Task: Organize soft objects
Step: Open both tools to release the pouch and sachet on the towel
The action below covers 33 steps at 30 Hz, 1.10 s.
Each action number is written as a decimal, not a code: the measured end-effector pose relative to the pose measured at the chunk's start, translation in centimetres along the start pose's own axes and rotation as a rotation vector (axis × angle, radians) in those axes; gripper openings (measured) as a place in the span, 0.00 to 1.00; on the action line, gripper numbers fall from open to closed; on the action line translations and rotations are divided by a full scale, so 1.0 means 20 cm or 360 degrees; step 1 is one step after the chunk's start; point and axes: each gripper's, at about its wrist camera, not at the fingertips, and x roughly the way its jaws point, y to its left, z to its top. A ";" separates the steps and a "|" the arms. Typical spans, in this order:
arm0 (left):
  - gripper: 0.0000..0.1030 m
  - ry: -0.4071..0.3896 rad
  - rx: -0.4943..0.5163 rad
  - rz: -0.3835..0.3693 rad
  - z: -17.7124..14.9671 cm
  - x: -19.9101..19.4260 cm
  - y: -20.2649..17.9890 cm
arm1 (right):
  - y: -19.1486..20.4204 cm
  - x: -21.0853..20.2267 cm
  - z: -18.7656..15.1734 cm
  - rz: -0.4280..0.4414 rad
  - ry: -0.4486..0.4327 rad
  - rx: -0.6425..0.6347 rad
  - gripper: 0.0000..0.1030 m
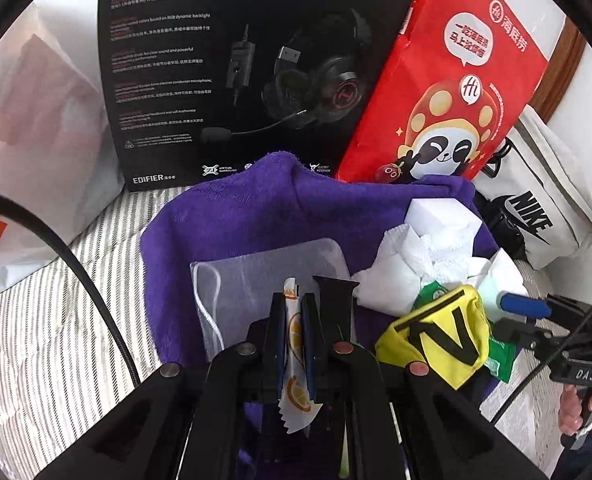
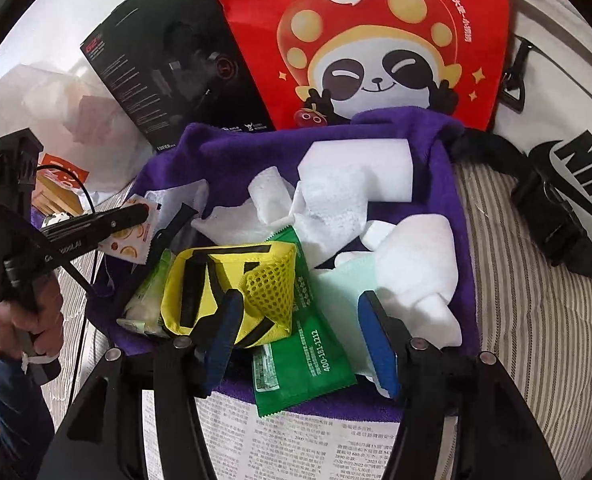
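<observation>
The left gripper [image 1: 293, 308] is pinching an orange-print sachet [image 1: 296, 360] above the purple towel [image 1: 235, 216], while the right gripper [image 2: 300, 332], jaws apart, is hovering over the yellow pouch [image 2: 219, 280] at its 11 o'clock, seemingly next to grasp.

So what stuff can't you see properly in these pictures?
- Orange-print packet, left wrist view: the left claw pinches it, covering its middle.
- Green packet, right wrist view: its top is under the yellow mesh pouch.
- Newspaper, right wrist view: print too small to read, cut off at the bottom edge.
- Nike bag, right wrist view: logo cut off at the right edge.
</observation>
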 end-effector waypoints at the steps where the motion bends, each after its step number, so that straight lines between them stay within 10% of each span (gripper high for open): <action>1: 0.08 0.0004 -0.0002 -0.0007 0.00 0.01 0.00 | 0.00 0.00 0.00 -0.0002 0.0004 0.0002 0.57; 19: 0.16 0.0115 0.0054 0.0095 0.02 0.14 -0.01 | 0.06 0.08 0.01 -0.0047 0.0052 -0.0081 0.57; 33: 0.64 0.0155 0.0094 0.0164 -0.02 0.04 -0.10 | 0.12 0.02 0.04 -0.0110 0.0033 -0.0156 0.57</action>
